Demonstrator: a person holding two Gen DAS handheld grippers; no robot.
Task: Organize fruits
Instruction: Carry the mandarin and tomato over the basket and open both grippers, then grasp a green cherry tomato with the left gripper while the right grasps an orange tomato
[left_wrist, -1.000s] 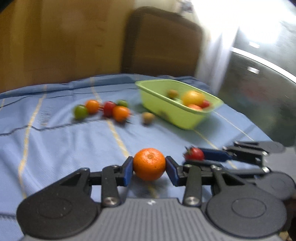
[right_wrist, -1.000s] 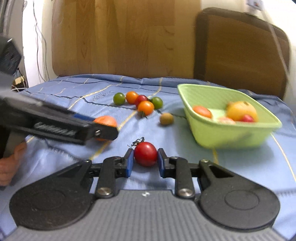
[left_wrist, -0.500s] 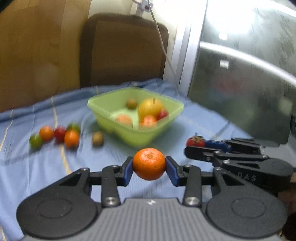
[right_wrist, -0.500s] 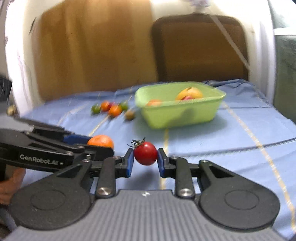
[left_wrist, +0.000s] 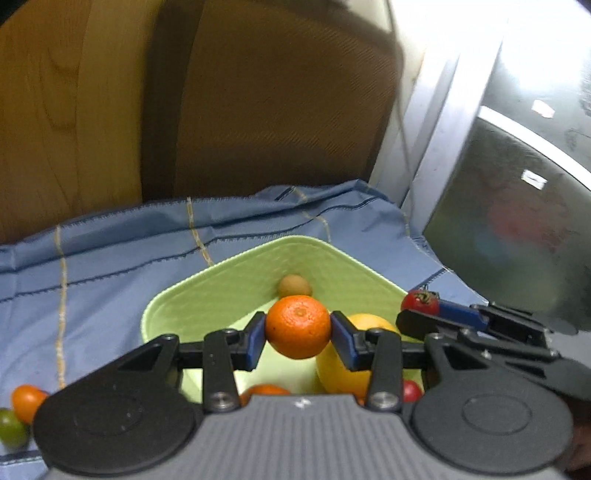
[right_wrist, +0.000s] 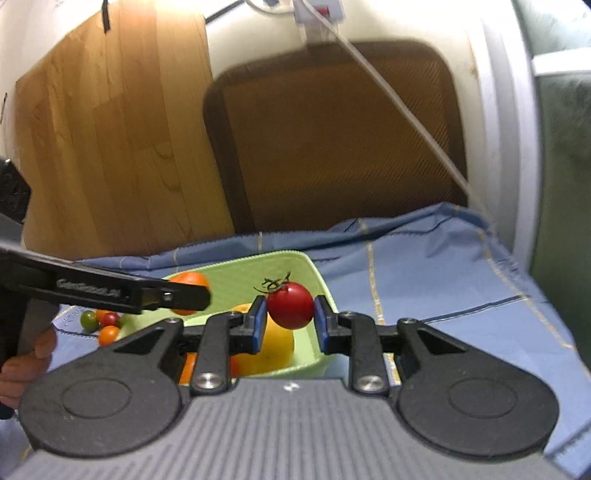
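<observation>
My left gripper (left_wrist: 298, 338) is shut on an orange mandarin (left_wrist: 297, 326) and holds it above the light green basket (left_wrist: 221, 284). My right gripper (right_wrist: 290, 325) is shut on a red cherry tomato (right_wrist: 290, 304) with a green stem, held above the basket's (right_wrist: 314, 275) near right side. The basket holds a large yellow fruit (left_wrist: 351, 369), a small brown fruit (left_wrist: 293, 285), an orange fruit (left_wrist: 266, 390) and a red one (left_wrist: 412, 390). In the left wrist view the right gripper (left_wrist: 424, 314) with its tomato (left_wrist: 419, 302) comes in from the right.
The basket sits on a blue cloth (right_wrist: 424, 288). Several small orange, red and green fruits (right_wrist: 103, 325) lie on the cloth left of the basket. A brown chair back (right_wrist: 332, 140) and a wooden board (right_wrist: 110, 147) stand behind. A dark panel (left_wrist: 517, 221) stands at the right.
Both grippers have moved forward and up with their fruit, from in front of the basket to above it. The loose fruits have slid to the lower left of view.
</observation>
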